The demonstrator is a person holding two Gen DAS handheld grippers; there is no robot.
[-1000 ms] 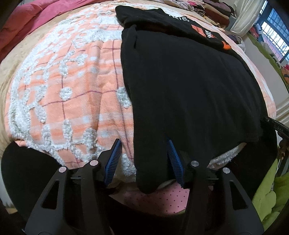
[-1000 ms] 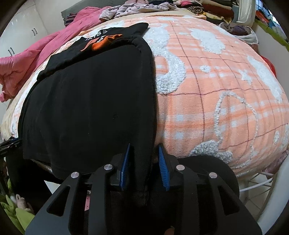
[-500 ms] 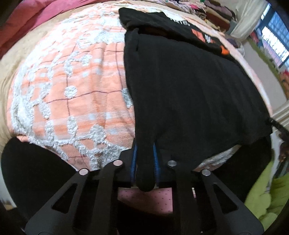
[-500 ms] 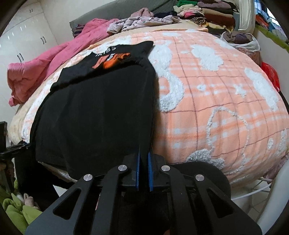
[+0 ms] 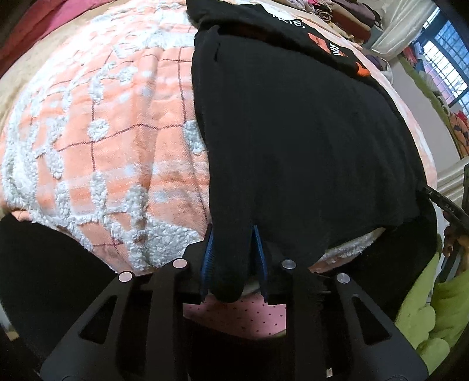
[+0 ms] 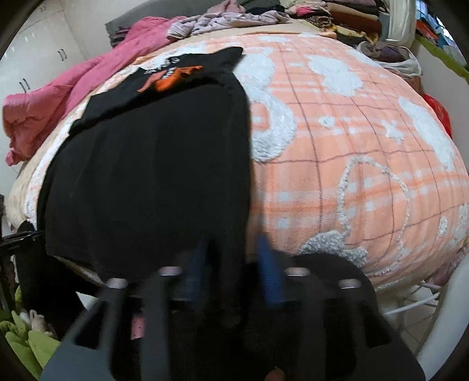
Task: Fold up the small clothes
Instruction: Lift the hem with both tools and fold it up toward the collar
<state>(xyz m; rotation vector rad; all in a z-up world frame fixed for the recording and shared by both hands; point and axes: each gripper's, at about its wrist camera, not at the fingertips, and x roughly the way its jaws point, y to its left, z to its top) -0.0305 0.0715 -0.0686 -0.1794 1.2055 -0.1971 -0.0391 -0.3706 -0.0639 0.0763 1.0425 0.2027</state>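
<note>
A black t-shirt with an orange and white print lies lengthwise on the orange-and-white blanket; it also shows in the right wrist view. My left gripper has its blue pads apart, with the shirt's near left hem corner between them. My right gripper is blurred, its pads apart around the shirt's near right hem edge. The far part of the shirt is folded, with the print facing up.
A pink quilt lies at the bed's far left. Piles of clothes lie along the far edge. A green cloth hangs below the bed on the side. A white wire rack stands at the lower right.
Both grippers were pinched shut on the shirt's near hem half a second ago. Now both have their pads spread apart, and the hem still lies between them.
</note>
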